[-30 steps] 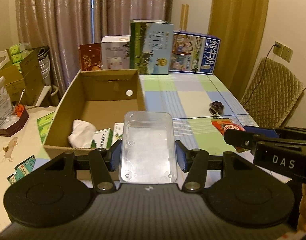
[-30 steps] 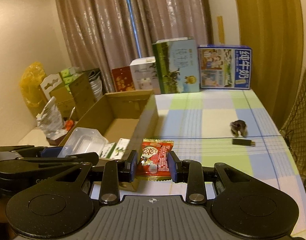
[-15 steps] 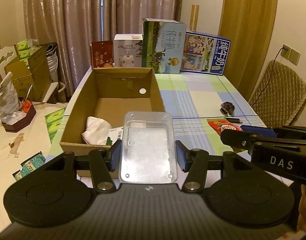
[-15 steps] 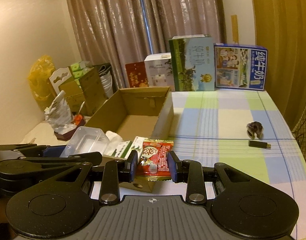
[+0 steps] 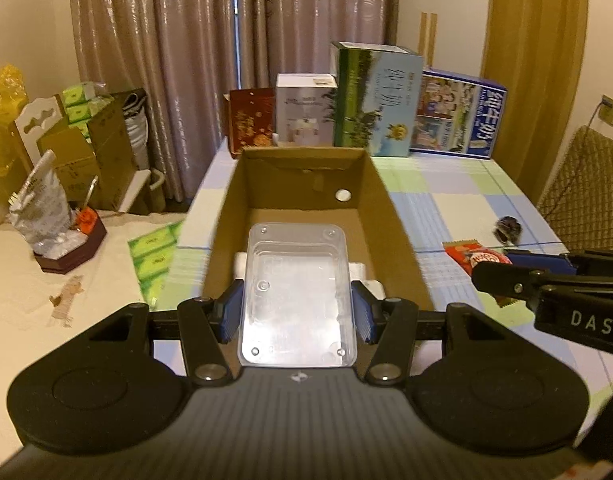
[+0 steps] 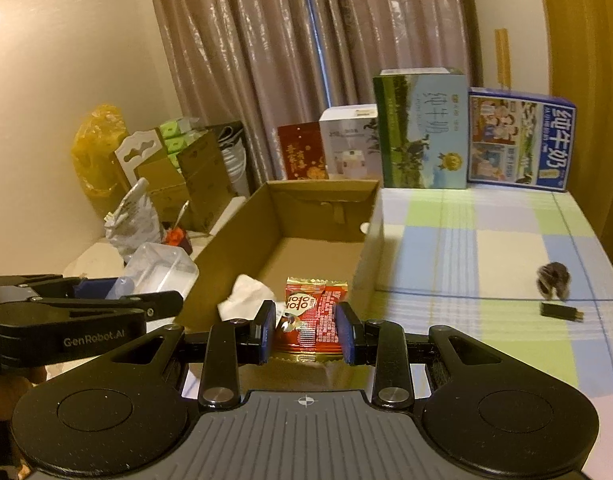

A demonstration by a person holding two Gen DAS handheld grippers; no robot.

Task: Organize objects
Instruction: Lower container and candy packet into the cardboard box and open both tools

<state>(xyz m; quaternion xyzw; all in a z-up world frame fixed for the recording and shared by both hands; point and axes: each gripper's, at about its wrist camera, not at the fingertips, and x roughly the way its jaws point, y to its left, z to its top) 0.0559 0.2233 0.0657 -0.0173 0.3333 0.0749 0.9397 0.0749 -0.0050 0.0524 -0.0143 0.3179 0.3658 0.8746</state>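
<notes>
Your left gripper (image 5: 297, 312) is pinching a clear plastic container (image 5: 297, 292) by its long sides, both blue pads pressed against the walls. You hold it above the near end of the open cardboard box (image 5: 394, 216), open side away from the camera so that its base with four small feet faces you. Something white (image 5: 364, 276) in the box shows at either edge of the container — most of it is hidden. To the left of the box, green packets (image 5: 154, 256) lie on the cream cloth beside the checked surface (image 5: 458, 200).

In the right wrist view, a white crumpled cloth (image 6: 246, 294) lies at the near end of the box floor. Just right of it, your right gripper (image 6: 307, 330) is clamped on a red snack packet (image 6: 315, 312) with gold edges, held upright between the pads over the box's near wall. Further right, on the bare checked surface, a small dark crumpled thing (image 6: 554, 276) sits near a black USB stick (image 6: 560, 312), both well apart from the box. Along the back, four printed cartons (image 6: 422, 132) stand in a row against the curtain — the blue one is furthest right.
</notes>
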